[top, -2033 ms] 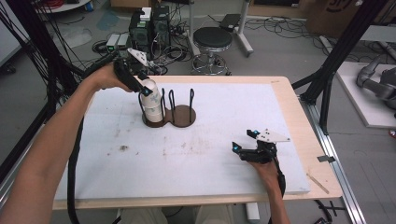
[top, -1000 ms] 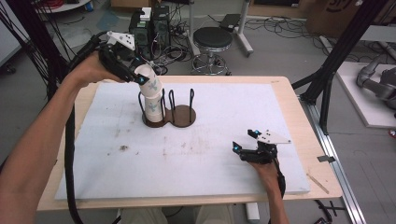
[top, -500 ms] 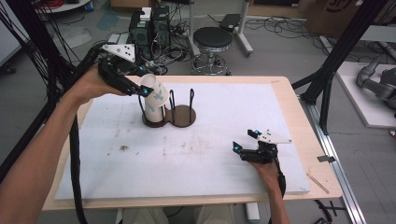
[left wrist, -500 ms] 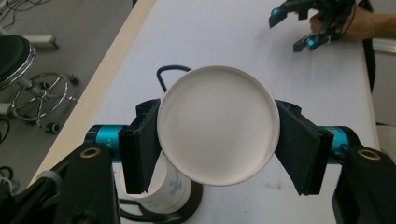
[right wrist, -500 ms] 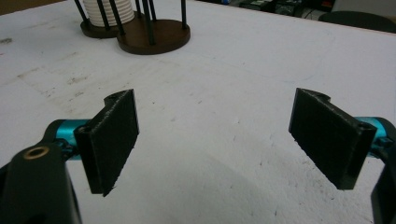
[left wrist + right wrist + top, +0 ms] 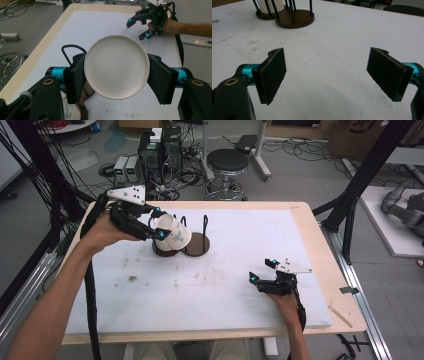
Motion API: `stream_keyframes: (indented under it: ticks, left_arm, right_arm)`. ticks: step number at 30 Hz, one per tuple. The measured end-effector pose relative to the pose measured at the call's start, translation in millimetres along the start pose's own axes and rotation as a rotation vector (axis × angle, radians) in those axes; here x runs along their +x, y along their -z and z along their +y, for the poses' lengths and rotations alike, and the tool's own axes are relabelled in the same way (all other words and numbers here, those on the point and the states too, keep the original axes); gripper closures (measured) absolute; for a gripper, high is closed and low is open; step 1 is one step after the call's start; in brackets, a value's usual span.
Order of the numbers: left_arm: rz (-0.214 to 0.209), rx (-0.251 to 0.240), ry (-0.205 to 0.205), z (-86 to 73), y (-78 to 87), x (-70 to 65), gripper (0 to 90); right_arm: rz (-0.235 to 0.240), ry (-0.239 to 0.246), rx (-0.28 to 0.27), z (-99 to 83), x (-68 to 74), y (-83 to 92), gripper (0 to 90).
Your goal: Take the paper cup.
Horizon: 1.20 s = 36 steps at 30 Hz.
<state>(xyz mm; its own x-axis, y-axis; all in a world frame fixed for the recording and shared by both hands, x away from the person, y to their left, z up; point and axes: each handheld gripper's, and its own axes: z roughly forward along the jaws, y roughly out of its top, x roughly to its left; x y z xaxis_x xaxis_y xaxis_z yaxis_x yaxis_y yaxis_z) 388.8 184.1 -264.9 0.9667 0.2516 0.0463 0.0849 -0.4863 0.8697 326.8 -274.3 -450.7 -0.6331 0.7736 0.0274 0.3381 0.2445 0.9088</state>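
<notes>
My left gripper [image 6: 160, 223] is shut on a white paper cup [image 6: 173, 234] with a small green print, held tilted on its side just above the brown two-disc cup holder [image 6: 198, 245]. In the left gripper view the cup's round base [image 6: 116, 66] faces the camera, and both black pads [image 6: 75, 80] press its sides. A stack of white cups [image 6: 271, 5] stands in the holder's far disc, and the near disc [image 6: 295, 18] is bare between its black rods. My right gripper [image 6: 261, 270] rests low on the white board at the front right, open with nothing between its pads [image 6: 273, 73].
The white board [image 6: 240, 265] covers the wooden table [image 6: 320, 255] and bears a few dark stains. A stool [image 6: 228, 162] and computer boxes [image 6: 160, 147] stand beyond the far edge. Black frame posts [image 6: 367, 175] rise at both sides.
The left hand has come down and toward the near left with the cup, tipping it from nearly upright to lying on its side. The right gripper has stayed put.
</notes>
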Motion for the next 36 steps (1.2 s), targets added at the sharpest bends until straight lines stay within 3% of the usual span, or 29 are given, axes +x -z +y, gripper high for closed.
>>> stream_keyframes:
  ticks: [10,16,22,25,36]
  left_arm:
    - [-0.014,-0.116,0.046,-34.7,-11.0,-15.4,35.8]
    - [-0.017,-0.130,0.056,-46.2,-16.9,-23.7,35.8]
    - [-0.022,-0.129,0.052,-44.3,-19.0,-27.9,35.8]
    - [-0.019,-0.107,0.047,-44.9,-20.0,-27.6,35.8]
    - [-0.012,-0.116,0.050,-46.5,-22.4,-23.7,35.8]
  right_arm:
    - [0.008,-0.007,0.003,0.1,-0.8,-0.1,16.2]
    - [0.010,-0.005,0.002,0.0,-0.7,0.0,16.3]
    - [0.010,0.001,-0.003,-0.3,0.2,0.7,16.2]
    - [0.010,0.003,-0.008,-0.5,0.3,0.9,16.3]
    - [0.015,0.000,-0.011,-0.6,-0.7,1.2,16.3]
